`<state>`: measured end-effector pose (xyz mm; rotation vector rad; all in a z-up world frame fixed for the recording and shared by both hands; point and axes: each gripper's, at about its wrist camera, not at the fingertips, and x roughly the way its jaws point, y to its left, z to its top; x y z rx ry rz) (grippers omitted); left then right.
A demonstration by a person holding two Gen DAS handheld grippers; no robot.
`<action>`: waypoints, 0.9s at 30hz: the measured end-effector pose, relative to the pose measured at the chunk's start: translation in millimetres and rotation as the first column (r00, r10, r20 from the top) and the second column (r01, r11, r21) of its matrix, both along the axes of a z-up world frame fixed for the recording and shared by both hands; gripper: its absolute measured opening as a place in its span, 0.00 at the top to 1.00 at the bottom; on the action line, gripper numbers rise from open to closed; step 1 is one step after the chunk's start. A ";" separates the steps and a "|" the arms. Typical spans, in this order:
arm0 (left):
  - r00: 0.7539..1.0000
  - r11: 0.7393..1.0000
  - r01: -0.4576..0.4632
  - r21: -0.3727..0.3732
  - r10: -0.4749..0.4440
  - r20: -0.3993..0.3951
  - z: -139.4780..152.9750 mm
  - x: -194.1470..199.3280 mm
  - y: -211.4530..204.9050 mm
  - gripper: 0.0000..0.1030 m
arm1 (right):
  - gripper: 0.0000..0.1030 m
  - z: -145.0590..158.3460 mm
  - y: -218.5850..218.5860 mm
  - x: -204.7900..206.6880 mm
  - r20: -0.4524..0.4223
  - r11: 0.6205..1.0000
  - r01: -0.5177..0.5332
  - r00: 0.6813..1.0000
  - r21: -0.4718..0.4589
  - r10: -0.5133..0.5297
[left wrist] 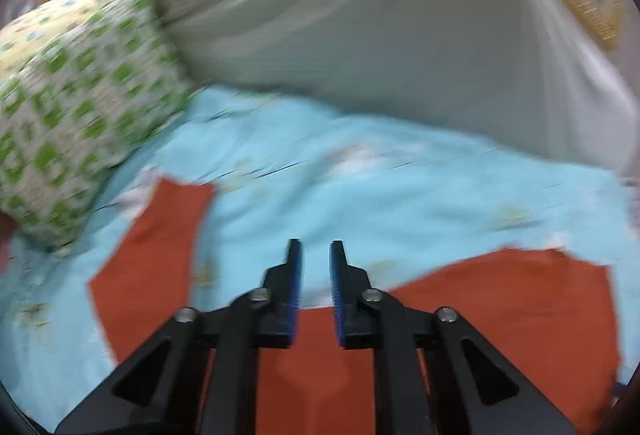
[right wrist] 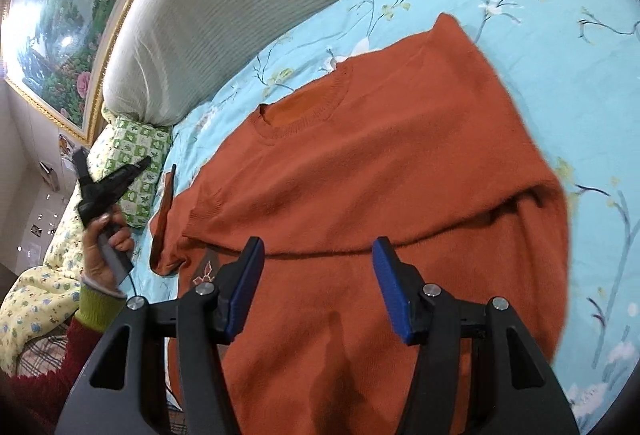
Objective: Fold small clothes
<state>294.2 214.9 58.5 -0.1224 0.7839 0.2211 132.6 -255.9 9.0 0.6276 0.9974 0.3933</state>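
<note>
Jaws first, left wrist view: left gripper (left wrist: 311,275) stands with a narrow gap between its blue pads, nothing between them. It hovers over the orange sweater (left wrist: 500,311), which lies on the blue floral bedsheet (left wrist: 360,175). One sleeve (left wrist: 156,255) stretches away to the left, toward the green-patterned pillow (left wrist: 76,107). Frame is motion-blurred, so I cannot read fine detail.

Right wrist view: right gripper (right wrist: 318,283) is wide open and empty, poised above the sweater (right wrist: 360,175), just below a horizontal crease across the body. Collar (right wrist: 304,111) points toward the white bolster (right wrist: 224,7). Left gripper (right wrist: 108,179) is raised, well clear of the cloth, in the person's hand (right wrist: 106,255).

Judgement: an early fold is in, and I am between grasps. Next move calls for pinching a sleeve or side edge and carrying it across the body.
</note>
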 end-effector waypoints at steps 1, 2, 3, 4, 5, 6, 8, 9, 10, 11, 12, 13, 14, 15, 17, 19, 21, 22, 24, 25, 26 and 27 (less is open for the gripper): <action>0.997 0.997 -0.052 0.050 0.055 -0.050 -13.7 4.0 12.8 0.65 | 0.44 -1.6 -5.4 -2.5 -0.006 1.000 0.015 1.000 -0.001 -0.015; 0.993 0.994 -0.079 0.073 0.084 -0.077 -24.7 8.7 23.7 0.55 | 0.44 -3.5 -9.5 -4.3 -0.014 1.000 0.026 1.000 0.001 -0.026; 0.984 0.987 -0.118 0.105 0.131 -0.119 -38.6 11.2 37.3 0.51 | 0.44 -6.6 -13.4 -5.4 -0.026 0.999 0.036 0.999 0.006 -0.036; 0.972 0.979 -0.156 0.129 0.176 -0.156 -51.1 12.7 49.3 0.45 | 0.44 -11.7 -17.3 -6.6 -0.045 0.999 0.050 0.998 0.013 -0.049; 0.963 0.975 -0.173 0.141 0.198 -0.181 -59.4 12.3 57.2 0.43 | 0.44 -15.5 -19.2 -7.0 -0.057 0.998 0.058 0.997 0.018 -0.057; 0.958 0.973 -0.180 0.147 0.207 -0.197 -65.6 11.0 61.7 0.43 | 0.44 -19.0 -20.6 -7.3 -0.069 0.998 0.064 0.996 0.026 -0.062; 0.945 0.964 -0.198 0.175 0.235 -0.229 -79.3 10.4 73.8 0.42 | 0.44 -26.5 -19.8 -5.9 -0.093 0.997 0.070 0.993 0.040 -0.066; 0.946 0.966 -0.195 0.171 0.231 -0.226 -81.6 10.4 76.4 0.41 | 0.44 -28.9 -18.3 -4.5 -0.101 0.997 0.067 0.993 0.045 -0.062; 0.948 0.967 -0.196 0.163 0.229 -0.220 -82.4 11.1 80.3 0.42 | 0.44 -30.5 -15.4 -2.2 -0.107 0.997 0.060 0.993 0.045 -0.055; 0.949 0.969 -0.202 0.146 0.230 -0.216 -81.5 13.2 85.7 0.57 | 0.44 -31.8 -13.7 -0.6 -0.109 0.998 0.054 0.993 0.043 -0.049; 0.951 0.972 -0.202 0.121 0.224 -0.212 -80.4 15.3 89.8 0.69 | 0.44 -31.5 -10.2 1.9 -0.109 0.998 0.044 0.993 0.039 -0.040; 0.953 0.976 -0.200 0.089 0.215 -0.212 -79.7 19.1 94.3 0.82 | 0.44 -31.0 -8.2 3.3 -0.106 0.999 0.037 0.994 0.039 -0.033; 0.956 0.977 -0.205 0.052 0.211 -0.201 -76.1 21.6 100.7 0.94 | 0.44 -30.1 -5.7 5.0 -0.102 0.999 0.031 0.994 0.041 -0.026; 0.959 0.978 -0.209 0.027 0.210 -0.189 -73.8 21.6 104.2 0.96 | 0.44 -29.1 -3.4 6.3 -0.099 0.999 0.026 0.995 0.042 -0.022; 0.968 0.977 -0.206 -0.050 0.196 -0.154 -65.0 16.6 108.1 0.98 | 0.44 -27.9 -0.8 6.9 -0.094 0.999 0.023 0.995 0.040 -0.020; 0.983 0.980 -0.167 -0.104 0.157 -0.093 -52.2 3.8 101.0 0.98 | 0.44 -28.2 0.9 7.4 -0.092 0.999 0.024 0.996 0.040 -0.020; 0.995 0.985 -0.096 -0.141 0.092 -0.040 -40.2 -9.5 78.3 0.98 | 0.44 -29.5 1.9 7.5 -0.094 0.999 0.025 0.995 0.042 -0.021; 0.998 0.987 -0.067 -0.148 0.065 -0.018 -34.1 -13.9 69.3 0.98 | 0.44 -29.8 2.4 7.6 -0.093 0.999 0.025 0.995 0.040 -0.021; 1.000 0.988 0.002 -0.152 0.002 0.026 -16.4 -24.8 38.9 0.98 | 0.44 -29.5 3.4 7.3 -0.092 0.999 0.025 0.995 0.041 -0.021; 0.998 0.984 0.051 -0.172 -0.042 0.056 -6.6 -30.7 21.5 0.98 | 0.44 -28.2 3.9 7.2 -0.092 0.999 0.023 0.996 0.046 -0.018; 0.991 0.973 0.117 -0.196 -0.101 0.093 5.0 -36.4 -2.5 0.98 | 0.44 -26.4 4.3 6.5 -0.087 0.998 0.022 0.996 0.051 -0.018; 0.980 0.962 0.178 -0.209 -0.155 0.121 15.8 -39.7 -29.7 0.98 | 0.44 -24.5 5.0 5.2 -0.082 0.998 0.022 0.996 0.055 -0.018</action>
